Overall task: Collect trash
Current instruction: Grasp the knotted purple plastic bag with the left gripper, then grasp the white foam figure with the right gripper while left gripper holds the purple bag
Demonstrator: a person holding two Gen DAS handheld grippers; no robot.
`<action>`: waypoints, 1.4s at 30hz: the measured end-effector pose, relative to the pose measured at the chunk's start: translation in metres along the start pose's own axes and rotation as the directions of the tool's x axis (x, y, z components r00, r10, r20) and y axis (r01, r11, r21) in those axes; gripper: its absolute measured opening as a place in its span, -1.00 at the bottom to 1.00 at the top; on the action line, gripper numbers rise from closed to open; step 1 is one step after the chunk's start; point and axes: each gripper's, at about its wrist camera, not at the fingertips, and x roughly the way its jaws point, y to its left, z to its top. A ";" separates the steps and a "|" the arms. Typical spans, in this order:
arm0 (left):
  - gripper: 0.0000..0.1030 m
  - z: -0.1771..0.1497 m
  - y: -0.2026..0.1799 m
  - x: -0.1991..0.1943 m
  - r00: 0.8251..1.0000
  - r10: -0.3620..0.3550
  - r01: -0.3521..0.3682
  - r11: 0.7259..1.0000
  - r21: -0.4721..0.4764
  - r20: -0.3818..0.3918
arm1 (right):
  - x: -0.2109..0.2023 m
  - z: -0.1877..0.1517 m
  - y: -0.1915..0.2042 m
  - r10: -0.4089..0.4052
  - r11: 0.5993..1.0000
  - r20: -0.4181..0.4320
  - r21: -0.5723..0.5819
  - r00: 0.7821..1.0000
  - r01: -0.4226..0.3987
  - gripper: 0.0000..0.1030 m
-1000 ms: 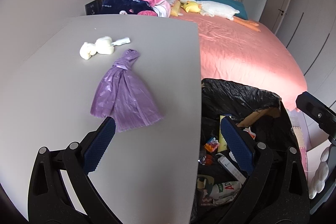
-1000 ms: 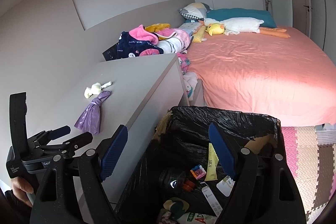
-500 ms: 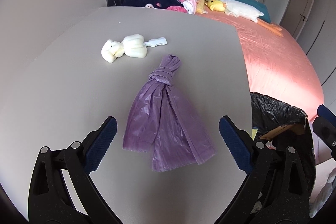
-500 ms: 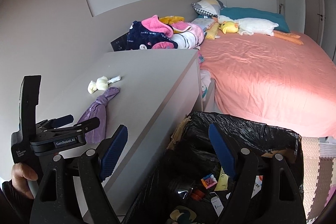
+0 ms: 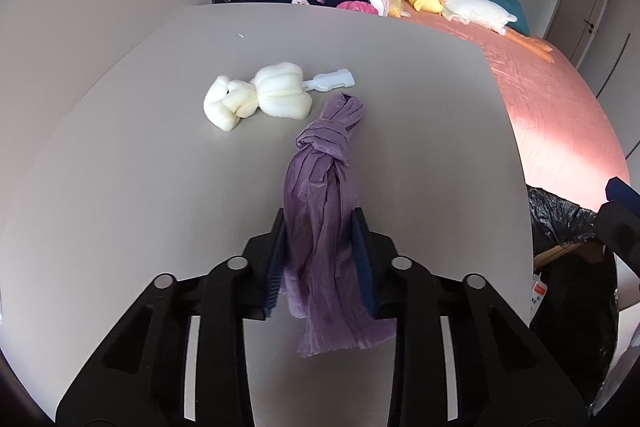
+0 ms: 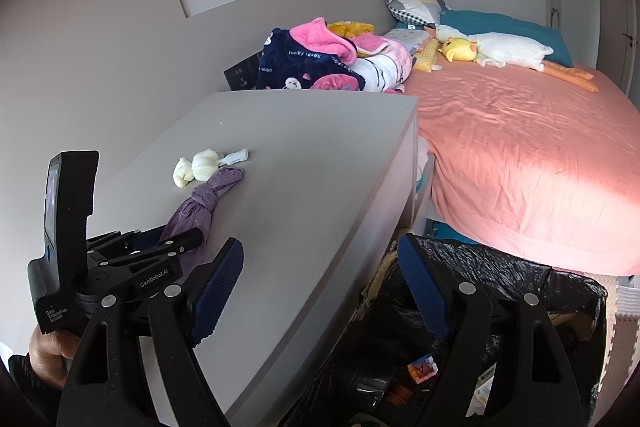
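A knotted purple plastic bag (image 5: 320, 187) lies on the grey cabinet top (image 5: 420, 147). My left gripper (image 5: 319, 227) is closing its jaws around the bag's lower part, and the blue pads squeeze the plastic into a bunch. From the right wrist view, the purple bag (image 6: 208, 195) runs out from the left gripper (image 6: 160, 251). My right gripper (image 6: 320, 247) stands open and holds nothing, over the cabinet's edge and the black-lined trash bin (image 6: 500, 275).
A white plush toy (image 5: 260, 95) and a white plastic clip (image 5: 332, 81) lie just beyond the bag's knot. The bin (image 5: 560, 219) stands on the floor right of the cabinet, with several bits of rubbish inside. A pink bed (image 6: 520, 147) fills the right side.
The left gripper moved forward over the cabinet onto the purple bag and its jaws went from wide open to closed on it. The right gripper shifted toward the cabinet, still open.
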 end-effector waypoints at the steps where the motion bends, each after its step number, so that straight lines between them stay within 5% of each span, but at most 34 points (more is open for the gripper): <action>1: -0.64 -0.001 0.005 -0.001 1.000 -0.006 0.006 1.000 -0.020 0.003 | 0.003 0.002 0.003 0.003 1.000 -0.004 -0.004 1.000 -0.003 0.55; 26: -0.71 -0.023 0.140 -0.056 0.979 0.188 -0.157 0.943 -0.293 0.080 | 0.106 0.051 0.132 0.162 0.978 -0.166 -0.100 0.973 -0.180 0.55; 38: -0.71 -0.033 0.188 -0.061 0.967 0.248 -0.207 0.901 -0.381 0.060 | 0.162 0.064 0.195 0.135 0.982 -0.195 -0.102 0.971 -0.157 0.54; 42: -0.71 -0.034 0.190 -0.060 0.967 0.248 -0.208 0.902 -0.379 0.060 | 0.173 0.065 0.210 0.100 0.979 -0.199 -0.155 0.975 -0.132 0.31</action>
